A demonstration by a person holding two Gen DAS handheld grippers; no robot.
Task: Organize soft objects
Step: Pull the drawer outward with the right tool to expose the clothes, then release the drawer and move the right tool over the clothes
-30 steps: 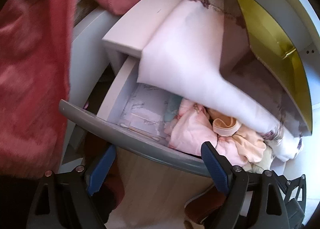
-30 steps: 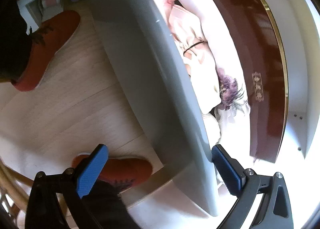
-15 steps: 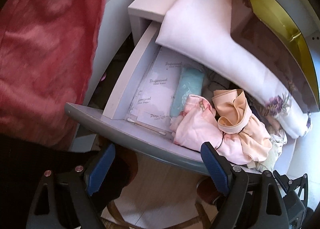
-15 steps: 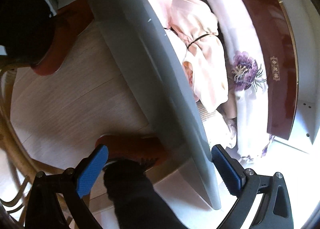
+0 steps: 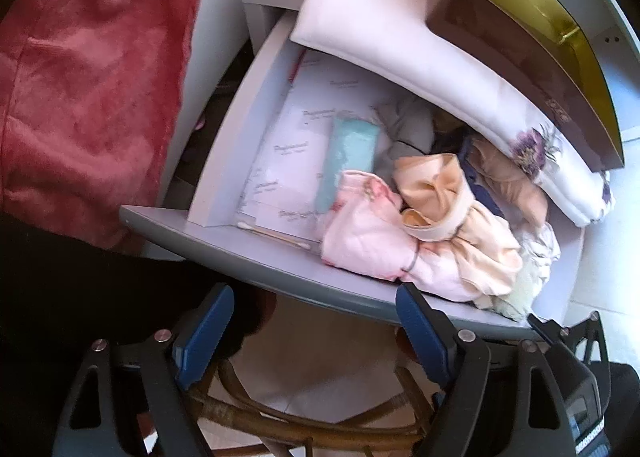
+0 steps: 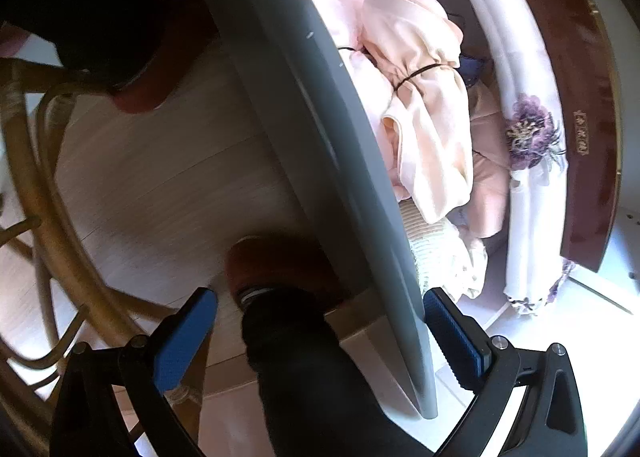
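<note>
Left gripper [image 5: 310, 331] at the bottom of the left wrist view, blue pads spread wide and empty, low against the grey front panel of an open drawer [image 5: 280, 277]. Just past the panel, at centre right, a pink garment [image 5: 372, 241] cinched with a dark hair tie, touching a peach garment [image 5: 436, 185] bunched on top of it. Left of these, a teal packet [image 5: 352, 153] lying on printed white sheets [image 5: 292, 145], with a cotton swab [image 5: 276, 235] by the panel. Along the upper right, a folded white cloth with purple flowers [image 5: 420, 53] draped over the drawer's back. Filling the upper left, a red fleece garment [image 5: 88, 69].

Right gripper [image 6: 320, 327] at the bottom of the right wrist view, likewise spread and empty, straddling the drawer's front edge, a shoe [image 6: 280, 269] on the pale floor between the pads.
</note>
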